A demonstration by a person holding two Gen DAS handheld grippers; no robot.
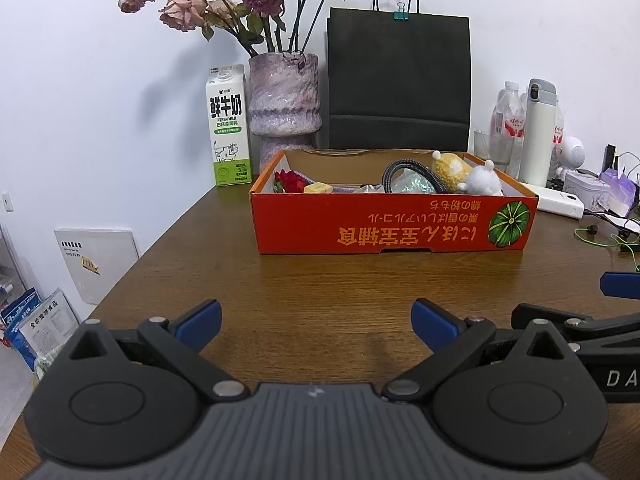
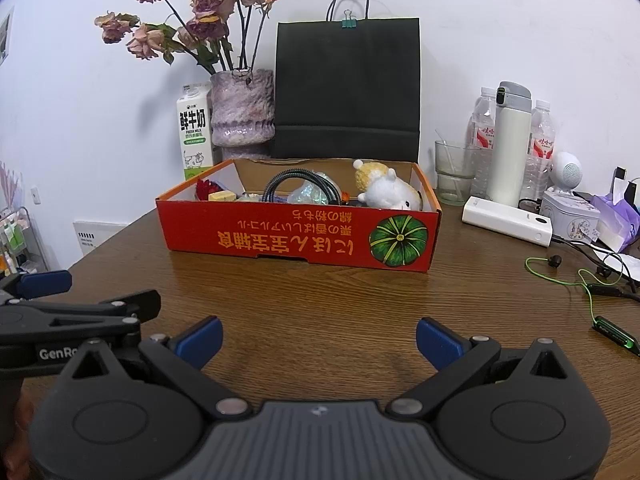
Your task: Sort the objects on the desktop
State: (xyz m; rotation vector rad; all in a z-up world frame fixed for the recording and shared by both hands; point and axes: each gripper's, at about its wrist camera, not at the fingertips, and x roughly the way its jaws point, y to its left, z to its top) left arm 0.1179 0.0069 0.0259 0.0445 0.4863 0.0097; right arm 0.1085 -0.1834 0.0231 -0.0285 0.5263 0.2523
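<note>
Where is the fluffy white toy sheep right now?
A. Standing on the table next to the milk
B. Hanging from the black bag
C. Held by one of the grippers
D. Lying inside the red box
D: the white toy sheep lies inside the red box, near its right end, while both the left gripper and right gripper are open and empty.

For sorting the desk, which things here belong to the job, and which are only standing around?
Job things:
- red box
- in it: plush sheep, black hose, red flower, yellow block
- left claw and right claw, both open and empty

Probably only standing around:
- milk carton
- vase
- black bag
- thermos
- glass
- power bank
</note>
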